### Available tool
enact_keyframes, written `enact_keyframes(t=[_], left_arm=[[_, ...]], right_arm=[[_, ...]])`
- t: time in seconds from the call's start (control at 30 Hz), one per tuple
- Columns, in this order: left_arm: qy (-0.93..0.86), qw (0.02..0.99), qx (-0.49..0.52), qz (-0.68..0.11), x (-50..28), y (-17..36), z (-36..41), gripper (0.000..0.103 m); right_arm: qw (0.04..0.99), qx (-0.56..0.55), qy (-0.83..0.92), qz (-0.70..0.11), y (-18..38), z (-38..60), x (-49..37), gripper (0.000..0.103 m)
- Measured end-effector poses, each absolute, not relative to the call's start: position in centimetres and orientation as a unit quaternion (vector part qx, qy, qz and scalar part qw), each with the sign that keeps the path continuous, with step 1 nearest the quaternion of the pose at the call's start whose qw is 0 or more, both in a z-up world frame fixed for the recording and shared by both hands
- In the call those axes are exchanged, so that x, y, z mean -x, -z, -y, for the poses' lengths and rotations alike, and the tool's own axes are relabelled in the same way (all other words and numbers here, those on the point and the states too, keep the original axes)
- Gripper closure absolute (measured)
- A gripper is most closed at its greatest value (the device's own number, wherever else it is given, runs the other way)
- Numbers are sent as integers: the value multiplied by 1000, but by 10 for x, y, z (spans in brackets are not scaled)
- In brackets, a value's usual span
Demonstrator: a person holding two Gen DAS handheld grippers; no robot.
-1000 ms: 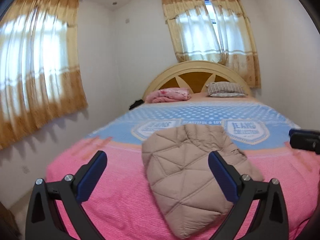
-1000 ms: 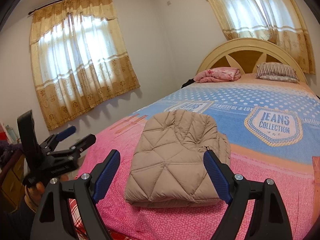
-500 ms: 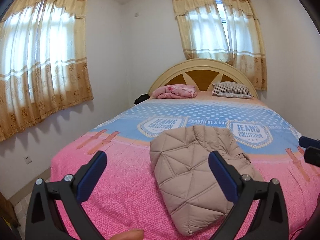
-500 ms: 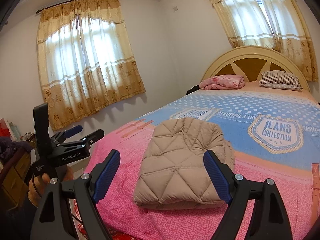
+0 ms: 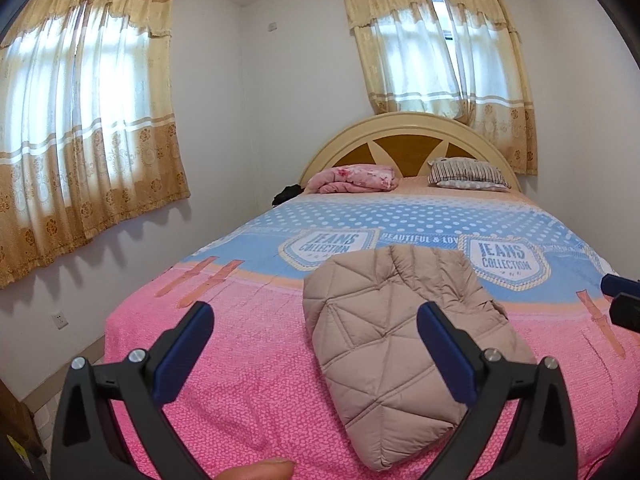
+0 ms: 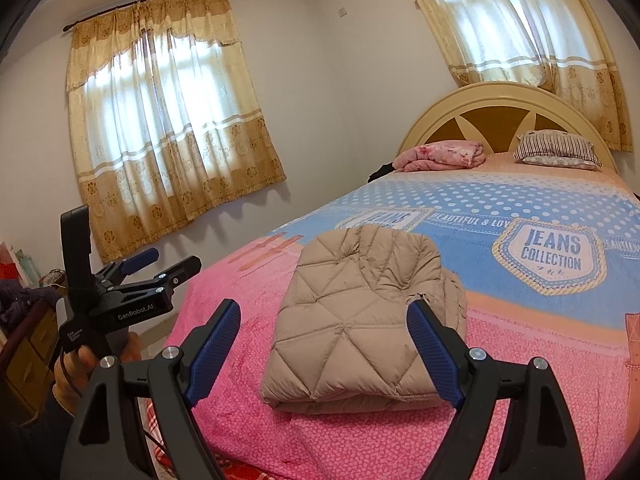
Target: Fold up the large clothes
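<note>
A folded beige quilted jacket (image 5: 400, 320) (image 6: 360, 300) lies on the pink end of the bed (image 5: 240, 340) (image 6: 240, 280). My left gripper (image 5: 314, 314) hangs open in front of the bed's foot, short of the jacket, with nothing between its blue pads. Open as well, my right gripper (image 6: 324, 308) points at the jacket's near folded edge without touching it. In the right wrist view the left gripper (image 6: 172, 262) shows at the left, held in a hand. The right gripper (image 5: 620, 296) just enters the left wrist view at the right edge.
The bedspread turns blue with "JEANS COLLECTION" badges beyond the jacket. A pink bundle (image 5: 356, 178) and a striped pillow (image 5: 468, 172) lie by the headboard (image 5: 404, 136). Curtained windows stand on the left and far walls. A wooden dresser (image 6: 24, 356) stands at the left.
The jacket lies as before and both grippers stay open. Both views have drifted back a little from the bed, and a fingertip now shows at the bottom of the left wrist view.
</note>
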State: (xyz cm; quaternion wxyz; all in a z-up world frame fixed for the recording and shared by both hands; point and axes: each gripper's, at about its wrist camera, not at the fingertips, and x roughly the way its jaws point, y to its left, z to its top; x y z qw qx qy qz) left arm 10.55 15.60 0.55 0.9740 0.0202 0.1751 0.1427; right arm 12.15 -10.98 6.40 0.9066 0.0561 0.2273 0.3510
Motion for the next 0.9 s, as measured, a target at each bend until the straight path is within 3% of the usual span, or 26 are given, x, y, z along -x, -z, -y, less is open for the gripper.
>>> enact_keyframes(t=[0.9], left_arm=[[-169,974,-37,-149,-101,-12,-158,1]], right_arm=[[905,-53,-354,-230,-61,107,-121,18]])
